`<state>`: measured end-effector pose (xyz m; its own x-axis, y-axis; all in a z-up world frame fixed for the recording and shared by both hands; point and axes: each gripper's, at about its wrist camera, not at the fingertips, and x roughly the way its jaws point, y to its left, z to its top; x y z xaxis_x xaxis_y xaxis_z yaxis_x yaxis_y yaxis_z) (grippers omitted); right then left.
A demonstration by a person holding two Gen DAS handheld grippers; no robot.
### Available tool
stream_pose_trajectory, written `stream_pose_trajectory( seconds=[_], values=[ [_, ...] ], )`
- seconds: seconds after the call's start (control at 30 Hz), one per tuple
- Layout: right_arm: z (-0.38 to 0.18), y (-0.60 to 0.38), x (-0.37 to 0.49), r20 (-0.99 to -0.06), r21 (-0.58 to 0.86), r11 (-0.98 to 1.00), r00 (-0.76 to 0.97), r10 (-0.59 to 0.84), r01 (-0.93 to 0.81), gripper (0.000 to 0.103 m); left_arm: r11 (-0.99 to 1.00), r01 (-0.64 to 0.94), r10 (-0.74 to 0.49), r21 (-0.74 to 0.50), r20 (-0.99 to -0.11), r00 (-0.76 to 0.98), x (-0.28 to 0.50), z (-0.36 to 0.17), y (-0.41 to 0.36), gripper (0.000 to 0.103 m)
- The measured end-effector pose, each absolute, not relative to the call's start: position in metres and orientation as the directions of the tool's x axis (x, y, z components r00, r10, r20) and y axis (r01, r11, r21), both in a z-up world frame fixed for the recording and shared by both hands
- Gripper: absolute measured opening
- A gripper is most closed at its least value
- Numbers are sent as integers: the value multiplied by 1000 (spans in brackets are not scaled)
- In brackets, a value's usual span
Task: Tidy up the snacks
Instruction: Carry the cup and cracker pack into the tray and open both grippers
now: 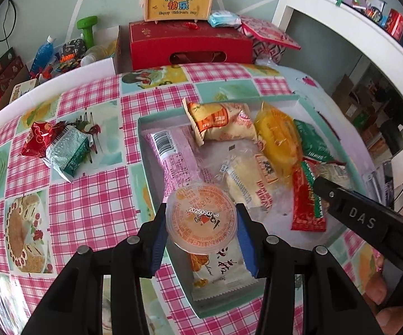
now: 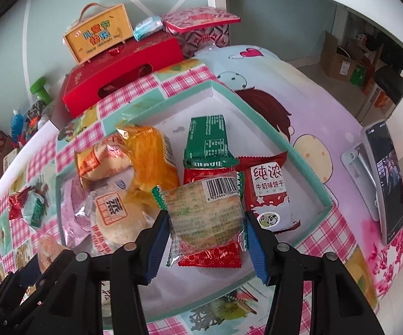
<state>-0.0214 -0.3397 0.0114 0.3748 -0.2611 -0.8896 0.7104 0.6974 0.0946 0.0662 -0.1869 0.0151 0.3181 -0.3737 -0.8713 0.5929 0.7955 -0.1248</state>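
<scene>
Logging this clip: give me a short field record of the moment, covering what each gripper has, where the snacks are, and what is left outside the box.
left gripper: shut on jelly cup, over the box
right gripper: shut on clear cracker packet, over the box
box: teal-rimmed, holding many wrapped snacks
outside box: red packet and green packet, touching, on the checked tablecloth
beside box: phone on a stand

A lived-in home room is showing: beyond the jaws, gift boxes (image 1: 190, 44) are sitting against a wall, a checked tablecloth (image 1: 89, 195) is lying beneath them.
</scene>
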Motion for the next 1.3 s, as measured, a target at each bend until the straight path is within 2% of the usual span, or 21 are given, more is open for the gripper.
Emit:
stream_pose_trajectory(
  seconds=[0.4,0.77,0.87,0.97,1.17,1.3],
  values=[
    [10,-345,-22,-894,112,689,375,-244,716,56,779,623,-355,-75,-871,339,58,2,-206,48],
    [11,-345,-22,-892,127,694,387,-233,709,57,778,624,-377,-79,-853,362,52,-1,-214,48],
    [11,-345,-22,-892,121,697,385,-235,707,58,787,612,-370,-79,-854,366,52,1,-213,51],
    [10,-346,-22,-893,114,696,380,-240,709,58,797,601,-356,-58,-850,389,51,5,-212,59],
    [13,-348,-24,-889,107,699,383,-251,707,58,802,595,-350,-58,-853,388,49,9,-212,61],
    [14,-348,-23,-888,102,705,383,-253,702,59,807,588,-343,-48,-850,400,48,14,-209,70]
  ],
)
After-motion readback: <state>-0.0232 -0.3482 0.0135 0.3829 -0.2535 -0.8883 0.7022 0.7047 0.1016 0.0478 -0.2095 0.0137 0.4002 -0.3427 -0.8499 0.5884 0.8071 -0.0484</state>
